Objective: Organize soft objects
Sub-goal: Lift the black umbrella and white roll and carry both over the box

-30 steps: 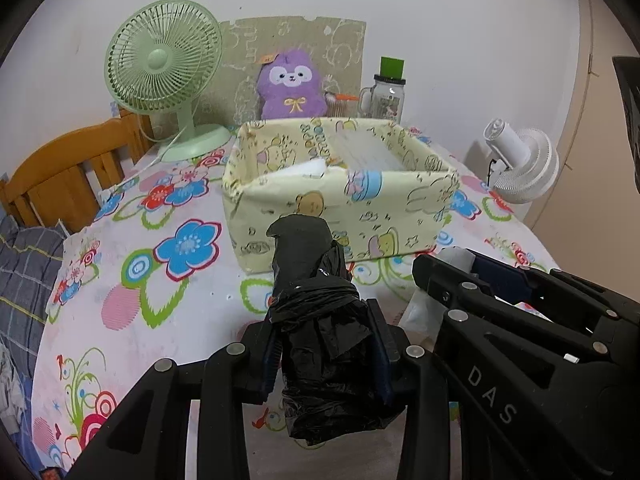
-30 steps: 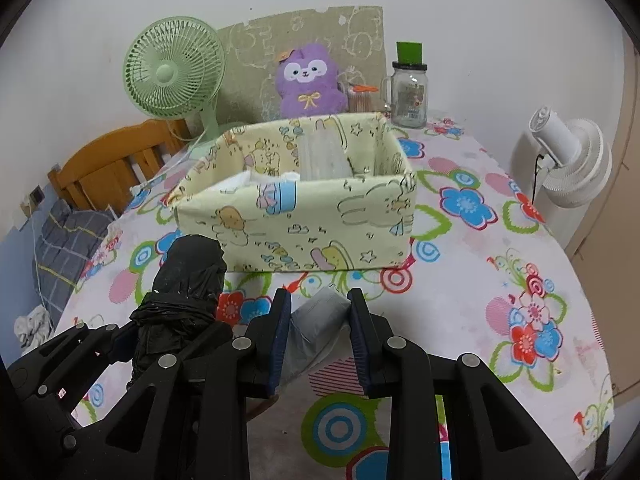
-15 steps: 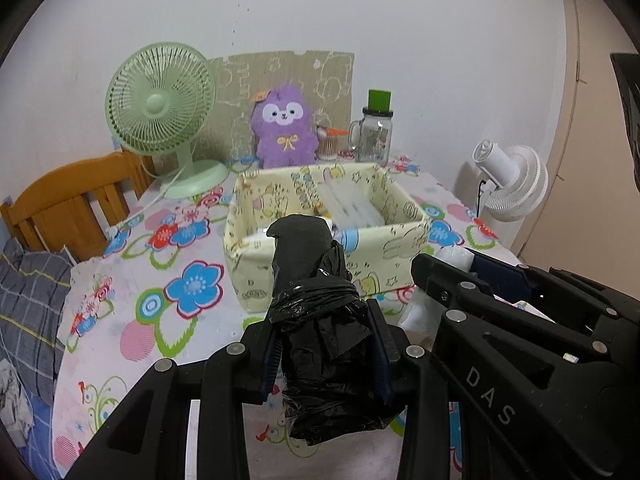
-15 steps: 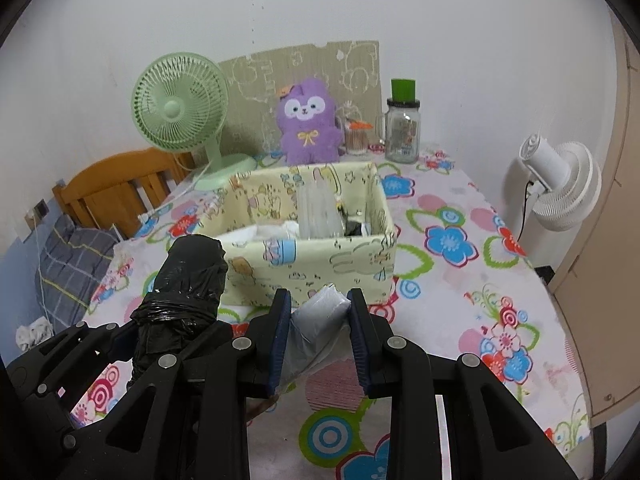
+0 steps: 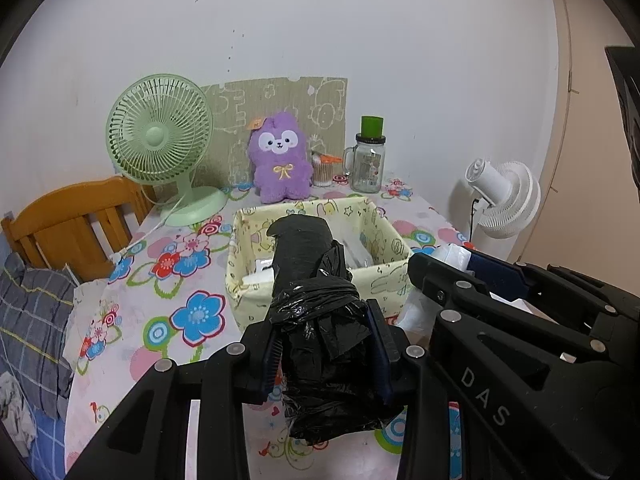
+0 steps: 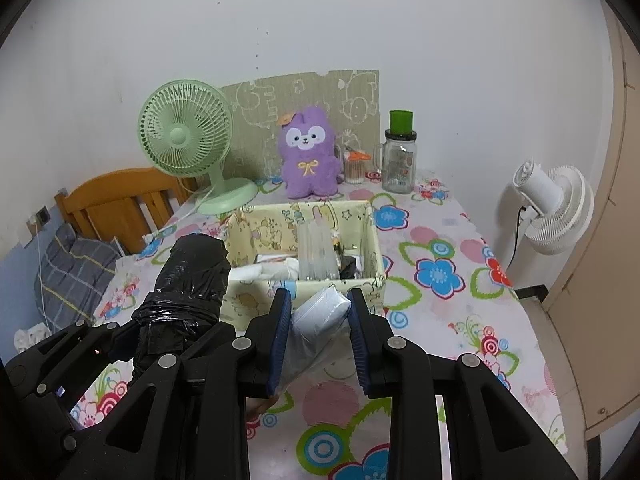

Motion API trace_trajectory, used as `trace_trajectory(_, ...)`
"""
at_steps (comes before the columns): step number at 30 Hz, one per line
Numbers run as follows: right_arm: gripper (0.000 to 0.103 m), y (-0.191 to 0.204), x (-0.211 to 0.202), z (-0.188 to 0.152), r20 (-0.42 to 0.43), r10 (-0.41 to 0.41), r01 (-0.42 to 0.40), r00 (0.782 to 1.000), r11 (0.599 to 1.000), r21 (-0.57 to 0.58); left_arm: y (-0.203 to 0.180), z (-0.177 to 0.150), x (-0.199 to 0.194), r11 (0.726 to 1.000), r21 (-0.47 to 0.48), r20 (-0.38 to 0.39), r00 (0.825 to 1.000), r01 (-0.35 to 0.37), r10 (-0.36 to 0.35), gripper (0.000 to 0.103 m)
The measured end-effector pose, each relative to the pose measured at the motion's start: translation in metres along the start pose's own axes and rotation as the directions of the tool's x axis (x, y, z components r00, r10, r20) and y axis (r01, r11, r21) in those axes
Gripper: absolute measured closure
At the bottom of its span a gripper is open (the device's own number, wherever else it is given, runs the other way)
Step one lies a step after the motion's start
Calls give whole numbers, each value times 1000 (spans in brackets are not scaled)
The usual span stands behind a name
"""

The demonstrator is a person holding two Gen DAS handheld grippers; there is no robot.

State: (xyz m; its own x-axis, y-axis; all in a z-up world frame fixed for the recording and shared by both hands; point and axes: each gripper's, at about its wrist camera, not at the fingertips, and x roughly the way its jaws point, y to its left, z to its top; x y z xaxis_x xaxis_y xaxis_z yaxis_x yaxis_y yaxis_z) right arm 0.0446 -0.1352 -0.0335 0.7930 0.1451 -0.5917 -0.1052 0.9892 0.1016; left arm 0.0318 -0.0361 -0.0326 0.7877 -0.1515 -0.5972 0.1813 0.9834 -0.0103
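A black plastic-wrapped roll is clamped between the pads of the left hand-held gripper, its upper end rising out of the jaws and its crumpled lower end hanging below them. The same roll is seen at the left of the right wrist view, standing up from the left tool. A clear plastic bag with a pale, soft pack inside is grasped by the right hand-held gripper, pressed between the two blue-edged pads, with loose film trailing downward from the jaws. Both tools are held above the surface, which is covered with a flowered cloth, and both are held side by side, near the front wall of a yellow cartoon-printed fabric box. Inside that open box, white soft items, an upright clear plastic pack and some small dark things are seen; what the dark things are cannot be told. Behind the box, along the wall, a green desk fan, a purple plush toy, a small jar with an orange lid and a glass mug jar with a green cap are set on the surface. A white fan stands off the right edge, and a wooden headboard with grey plaid bedding is seen at the left.
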Motion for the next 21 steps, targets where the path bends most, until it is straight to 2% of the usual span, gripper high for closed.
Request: trace_trajectory(21,71,0,17,38,35,0,0,999,1000,-7,7,37,15,1000,11,33,999,3,-3,64)
